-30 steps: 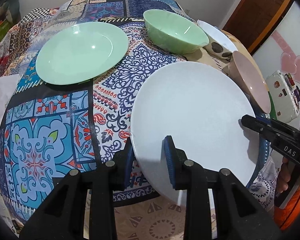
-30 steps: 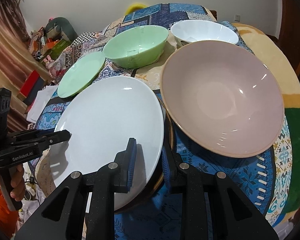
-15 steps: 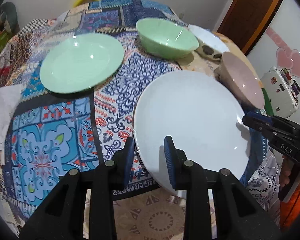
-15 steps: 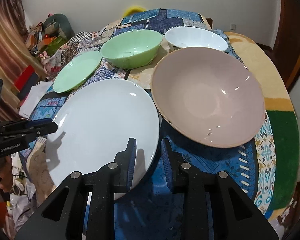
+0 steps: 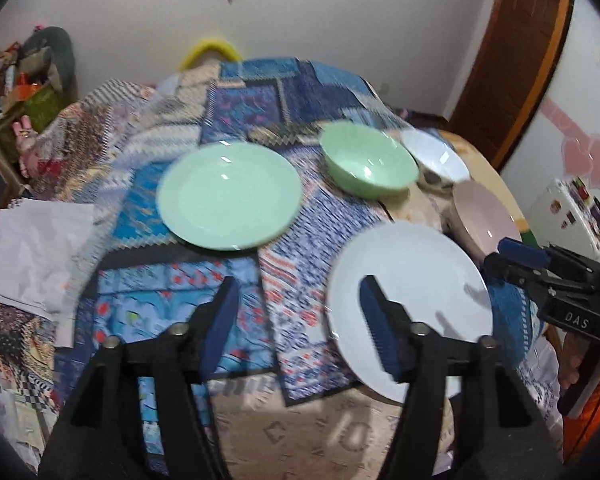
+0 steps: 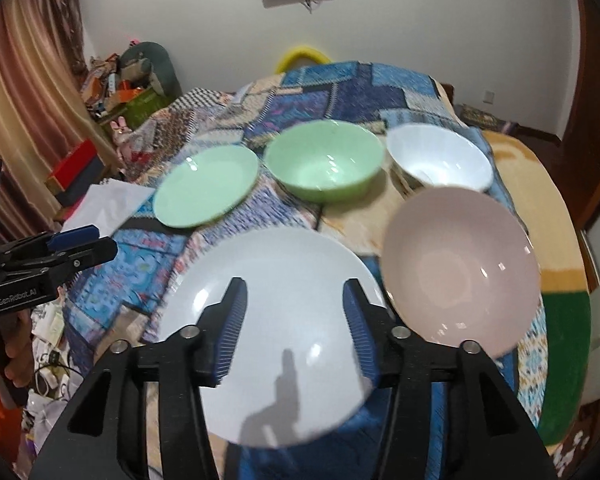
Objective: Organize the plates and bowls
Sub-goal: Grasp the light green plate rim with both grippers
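A large white plate (image 5: 410, 304) (image 6: 276, 332) lies at the near edge of the patchwork-covered table. Behind it sit a green plate (image 5: 228, 196) (image 6: 206, 186), a green bowl (image 5: 368, 162) (image 6: 324, 160), a white bowl (image 5: 434, 154) (image 6: 440, 158) and a pink bowl (image 5: 484, 216) (image 6: 460, 266). My left gripper (image 5: 296, 324) is open and empty, above the table's near edge, left of the white plate. My right gripper (image 6: 294, 330) is open and empty above the white plate.
A white paper sheet (image 5: 36, 256) lies at the table's left side. Cluttered boxes (image 6: 116, 92) and a curtain (image 6: 24, 92) stand at the left. A wooden door (image 5: 512, 60) is at the right. A yellow ring (image 6: 302, 56) sits beyond the far table edge.
Both grippers have opened wide and pulled back and up from the white plate. The plate now rests on the table, clear of both.
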### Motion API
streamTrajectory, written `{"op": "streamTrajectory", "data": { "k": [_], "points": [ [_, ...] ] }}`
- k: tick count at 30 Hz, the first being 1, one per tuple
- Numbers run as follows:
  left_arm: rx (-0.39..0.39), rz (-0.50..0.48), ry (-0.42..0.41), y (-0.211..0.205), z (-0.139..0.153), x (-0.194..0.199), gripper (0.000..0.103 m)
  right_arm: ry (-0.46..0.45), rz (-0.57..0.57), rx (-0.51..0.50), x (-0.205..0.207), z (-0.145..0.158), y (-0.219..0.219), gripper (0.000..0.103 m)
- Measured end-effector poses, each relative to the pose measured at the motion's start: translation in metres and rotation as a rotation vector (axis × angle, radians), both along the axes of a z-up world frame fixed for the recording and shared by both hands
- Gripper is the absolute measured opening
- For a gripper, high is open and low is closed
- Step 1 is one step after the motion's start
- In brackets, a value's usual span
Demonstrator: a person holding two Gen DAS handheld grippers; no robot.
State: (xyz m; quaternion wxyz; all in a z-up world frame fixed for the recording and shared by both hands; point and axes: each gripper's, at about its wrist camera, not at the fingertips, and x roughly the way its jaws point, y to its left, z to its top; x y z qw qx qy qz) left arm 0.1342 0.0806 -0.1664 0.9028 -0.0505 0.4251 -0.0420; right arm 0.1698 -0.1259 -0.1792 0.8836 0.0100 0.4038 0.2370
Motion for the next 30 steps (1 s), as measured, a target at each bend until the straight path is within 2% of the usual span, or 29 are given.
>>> {"op": "streamTrajectory", "data": {
  "k": [3, 5, 11, 18, 19, 21, 24, 30],
  "points": [
    [0.019, 0.053, -0.031, 0.020, 0.006, 0.002, 0.083, -0.008, 0.019, 0.004, 0.008, 0.002, 0.017, 0.054],
    [0.025, 0.077, -0.033, 0.032, 0.006, 0.008, 0.085, -0.012, 0.042, -0.008, 0.016, 0.002, 0.031, 0.055],
    [0.027, 0.134, -0.010, 0.071, -0.004, 0.035, 0.087, 0.002, 0.080, -0.032, 0.037, -0.006, 0.063, 0.055],
    [0.017, 0.167, 0.054, 0.108, -0.040, 0.075, 0.087, 0.056, 0.103, -0.043, 0.068, -0.021, 0.095, 0.055],
    [0.012, 0.165, 0.063, 0.111, -0.045, 0.078, 0.085, 0.062, 0.104, -0.051, 0.075, -0.025, 0.101, 0.055],
    [0.008, 0.161, 0.084, 0.119, -0.057, 0.089, 0.073, 0.069, 0.109, -0.063, 0.082, -0.030, 0.108, 0.055],
    [-0.007, 0.148, 0.118, 0.129, -0.073, 0.103, 0.063, 0.110, 0.120, -0.082, 0.097, -0.041, 0.118, 0.054],
    [-0.046, 0.118, 0.162, 0.140, -0.095, 0.128, 0.040, 0.165, 0.139, -0.114, 0.112, -0.057, 0.134, 0.039]
  ]
}}
